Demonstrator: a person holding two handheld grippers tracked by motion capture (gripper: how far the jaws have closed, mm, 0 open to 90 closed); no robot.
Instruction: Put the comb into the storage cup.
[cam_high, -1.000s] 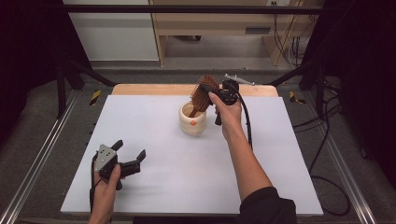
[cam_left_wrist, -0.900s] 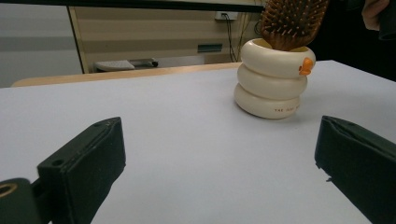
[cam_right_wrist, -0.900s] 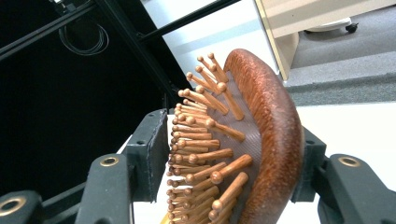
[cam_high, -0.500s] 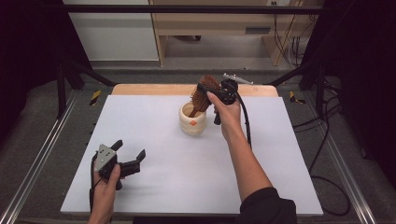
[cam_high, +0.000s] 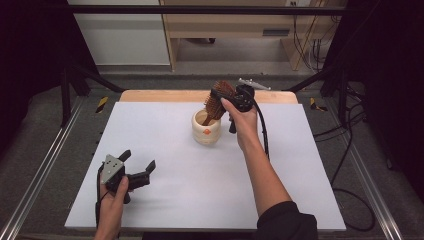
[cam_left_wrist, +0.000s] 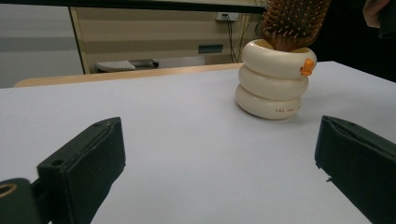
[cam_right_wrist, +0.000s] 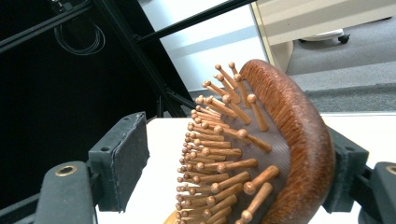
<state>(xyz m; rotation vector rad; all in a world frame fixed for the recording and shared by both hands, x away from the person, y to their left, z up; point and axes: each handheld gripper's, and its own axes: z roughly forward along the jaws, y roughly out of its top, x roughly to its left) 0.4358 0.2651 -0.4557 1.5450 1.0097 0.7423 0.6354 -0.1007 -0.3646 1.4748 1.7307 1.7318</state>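
A brown wooden hairbrush (cam_high: 217, 105) stands with its handle down in a cream ringed cup (cam_high: 206, 131) at the back middle of the white table (cam_high: 200, 195). My right gripper (cam_high: 223, 97) is up at the brush head. In the right gripper view the brush (cam_right_wrist: 289, 121) sits between the jaws of this gripper (cam_right_wrist: 240, 135). Its back is against the right jaw, and a gap separates the bristles from the left jaw. My left gripper (cam_high: 139, 160) rests open on the table at front left, holding nothing. The left gripper (cam_left_wrist: 219, 154) faces the cup (cam_left_wrist: 273, 81) and brush (cam_left_wrist: 294, 23).
A wooden strip (cam_high: 165, 96) runs along the table's far edge, and a small metal tool (cam_high: 254, 83) lies on it behind the right gripper. Metal rails flank the table. White table surface stretches between the left gripper and the cup.
The brush head and right gripper have barely shifted above the cup. The left gripper has not moved.
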